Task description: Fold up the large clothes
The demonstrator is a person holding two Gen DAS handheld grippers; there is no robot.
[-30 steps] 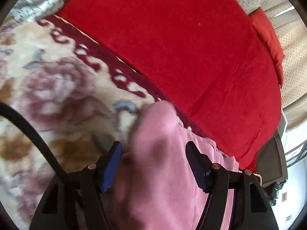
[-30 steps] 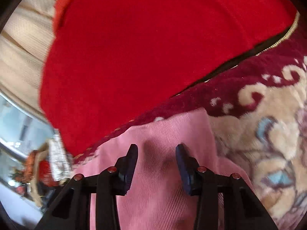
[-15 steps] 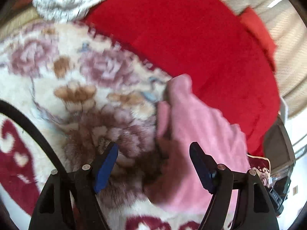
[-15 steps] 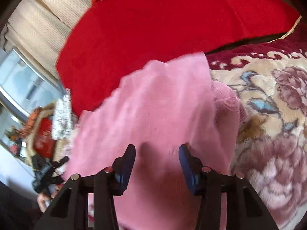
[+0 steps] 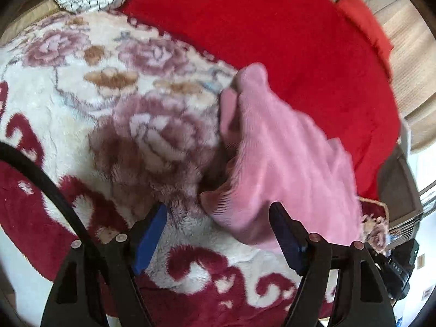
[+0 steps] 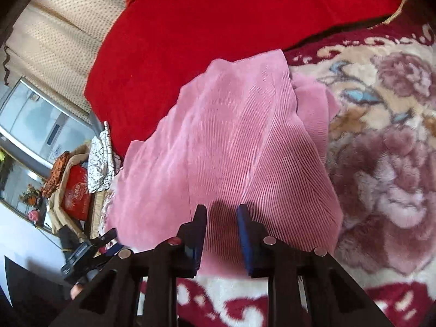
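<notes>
One pink ribbed garment (image 6: 239, 147), bunched, lying on floral fleece blanket (image 5: 81, 103). Just ahead of right gripper (image 6: 220, 218), jaws narrow and closing, nothing pinched. Ahead-right of left gripper (image 5: 218, 218), jaws wide, empty. Beyond: red cover (image 5: 286, 27). Far left of right view: open box (image 6: 71, 184), contents unclear.

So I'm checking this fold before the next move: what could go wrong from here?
The pink garment lies rumpled with a layer poking out at its right side, so a fold now may set creases in. The right gripper is closing with no cloth between its fingers and may miss. The fluffy floral blanket could drag the fabric.
</notes>
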